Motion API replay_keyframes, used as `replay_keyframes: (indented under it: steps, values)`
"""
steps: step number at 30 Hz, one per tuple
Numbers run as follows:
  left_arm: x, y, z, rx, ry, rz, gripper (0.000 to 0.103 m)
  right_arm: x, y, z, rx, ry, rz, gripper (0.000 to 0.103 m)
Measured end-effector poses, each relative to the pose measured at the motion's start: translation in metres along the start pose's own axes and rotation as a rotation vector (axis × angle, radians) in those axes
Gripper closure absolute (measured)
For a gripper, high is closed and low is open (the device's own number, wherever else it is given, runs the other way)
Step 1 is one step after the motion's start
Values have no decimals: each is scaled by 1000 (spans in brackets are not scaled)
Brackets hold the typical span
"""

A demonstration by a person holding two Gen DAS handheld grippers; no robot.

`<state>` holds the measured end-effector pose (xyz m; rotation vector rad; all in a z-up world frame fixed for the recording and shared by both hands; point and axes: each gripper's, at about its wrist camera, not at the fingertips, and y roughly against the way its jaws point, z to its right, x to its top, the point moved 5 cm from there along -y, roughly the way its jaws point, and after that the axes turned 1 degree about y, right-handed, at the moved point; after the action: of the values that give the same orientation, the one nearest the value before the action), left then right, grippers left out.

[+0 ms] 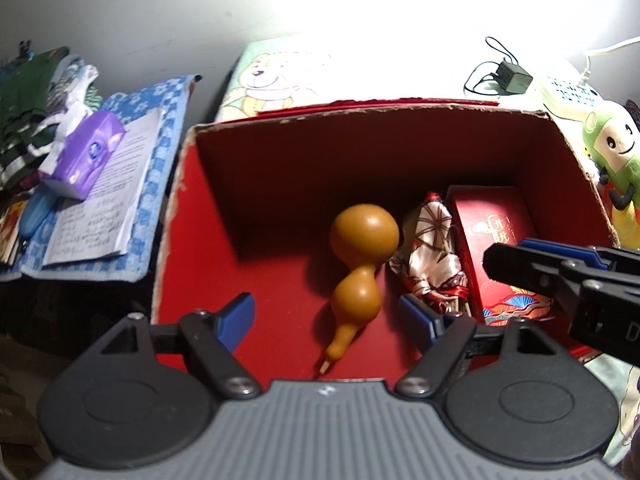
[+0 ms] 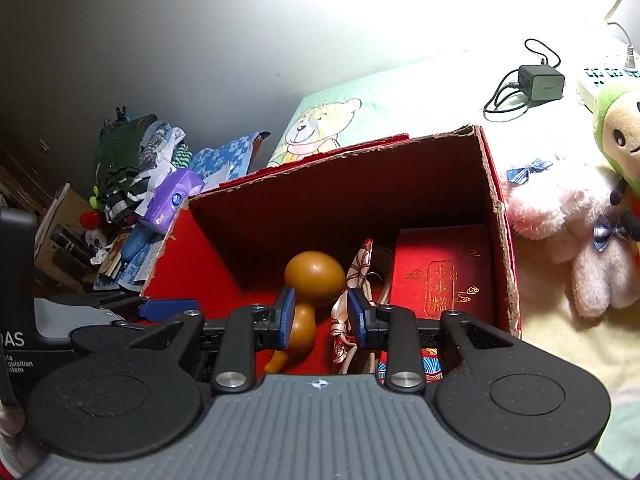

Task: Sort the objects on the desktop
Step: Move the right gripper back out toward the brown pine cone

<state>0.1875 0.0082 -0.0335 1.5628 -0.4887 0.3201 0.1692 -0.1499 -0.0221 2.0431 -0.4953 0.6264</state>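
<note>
An open red cardboard box [image 1: 188, 216] [image 2: 502, 240] holds an orange-brown gourd [image 1: 360, 264] [image 2: 314, 274], a patterned silk scarf [image 1: 430, 256] [image 2: 352, 280] and a red gift box with gold lettering [image 1: 500, 248] [image 2: 444, 276]. My left gripper [image 1: 328, 318] is open and empty above the box's near edge, with the gourd's stem end between its pads. My right gripper [image 2: 321, 316] is partly open and empty above the box; it also shows at the right of the left wrist view [image 1: 560, 268].
A green-and-white plush [image 1: 612, 160] [image 2: 616, 136] and a pink plush [image 2: 560, 216] lie right of the box. A charger [image 1: 514, 78] [image 2: 540, 82] and power strip [image 1: 568, 94] sit behind. A purple tissue pack [image 1: 84, 152] [image 2: 172, 196], an open booklet [image 1: 100, 200] and clutter are at the left.
</note>
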Motion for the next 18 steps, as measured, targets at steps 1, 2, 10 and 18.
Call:
replay_keyframes:
  steps: [1,2,10,18]
  values:
    - [-1,3,-1,5,10,4,22,-1,1,-1,0,10,6,70]
    - [-3,5,-1,8,19,8,22,-2,3,-2,0,19,12,69]
    - [-13,33,0,28,79,66,18,-9,26,-7,57,39,66,63]
    - [-30,65,-16,50,170,120,17,-15,56,-5,144,47,100,63]
